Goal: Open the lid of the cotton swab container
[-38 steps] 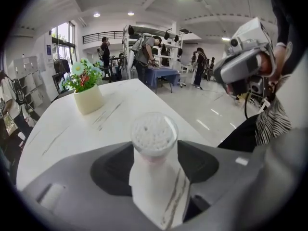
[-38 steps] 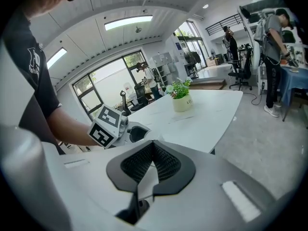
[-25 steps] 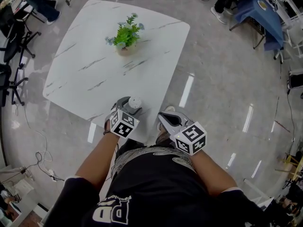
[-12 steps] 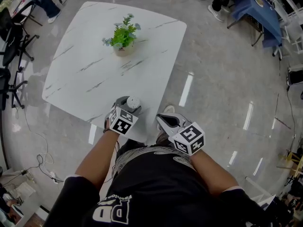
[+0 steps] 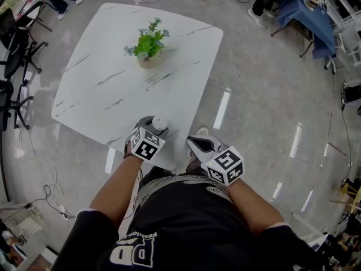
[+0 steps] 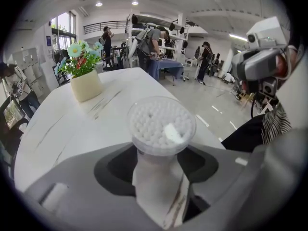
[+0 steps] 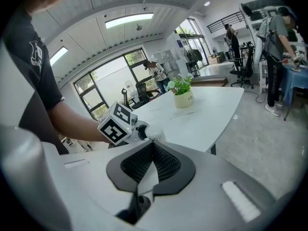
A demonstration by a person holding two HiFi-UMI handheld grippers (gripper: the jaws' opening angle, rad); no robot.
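Observation:
The cotton swab container (image 6: 161,126) is a clear round tub packed with white swab tips, with a clear lid on top that carries a small white tab. My left gripper (image 6: 159,170) is shut on the tub's body and holds it upright over the near edge of the white marble table (image 5: 113,66). From the head view the container (image 5: 161,122) shows just ahead of the left gripper (image 5: 153,125). My right gripper (image 5: 190,141) sits apart to the right, beyond the table's near corner, with its ribbed jaws pressed together and empty. The right gripper (image 7: 153,153) points toward the container (image 7: 155,133).
A potted plant (image 5: 149,43) with green leaves and small blue flowers stands at the far middle of the table. Office chairs (image 5: 14,55) stand left of the table. People and a blue-covered desk (image 5: 307,10) are at the far right, across glossy floor.
Neither gripper has moved and the container stays in the left grip. Only the head view has shifted a little.

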